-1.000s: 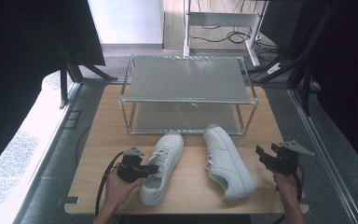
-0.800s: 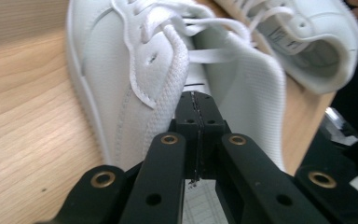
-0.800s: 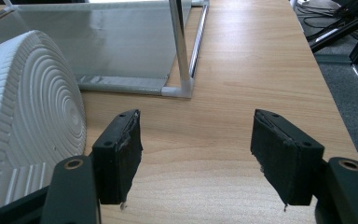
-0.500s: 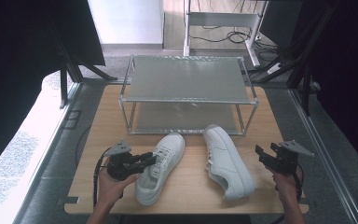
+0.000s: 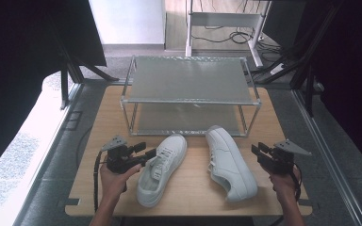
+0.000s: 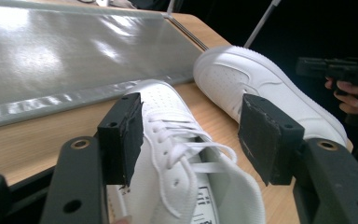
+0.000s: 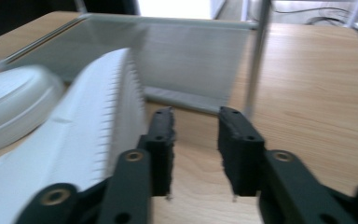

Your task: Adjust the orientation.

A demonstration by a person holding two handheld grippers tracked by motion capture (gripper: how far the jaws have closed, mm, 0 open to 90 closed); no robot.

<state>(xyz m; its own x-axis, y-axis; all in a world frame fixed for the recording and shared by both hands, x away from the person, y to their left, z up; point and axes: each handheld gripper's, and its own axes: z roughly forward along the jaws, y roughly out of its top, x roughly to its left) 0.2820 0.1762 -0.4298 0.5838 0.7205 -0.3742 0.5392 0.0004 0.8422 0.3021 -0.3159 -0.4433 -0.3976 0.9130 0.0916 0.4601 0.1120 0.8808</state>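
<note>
Two white sneakers lie on the wooden table in front of a metal rack. The left shoe (image 5: 162, 169) (image 6: 177, 154) points toward the rack, with its laces and tongue between the jaws of my left gripper (image 5: 146, 151) (image 6: 191, 126). Those jaws have just been opening; they stand wide and open, and the pads are off the shoe. The right shoe (image 5: 231, 162) (image 7: 88, 121) lies on its side. My right gripper (image 5: 257, 151) (image 7: 196, 135) hovers just right of its sole. Its jaws have just been closing, with a gap left and nothing between them.
A two-shelf metal rack (image 5: 188, 80) stands at the back of the table (image 5: 99, 141), and one of its posts (image 7: 256, 56) rises just beyond my right gripper. Bare wood lies right of the right shoe. Cables and frame legs (image 5: 245, 37) are on the floor behind.
My left gripper has let go of the left shoe, spread its jaws and drawn back left and slightly up. The shoe's heel shifted a little left. The right hand stayed put.
</note>
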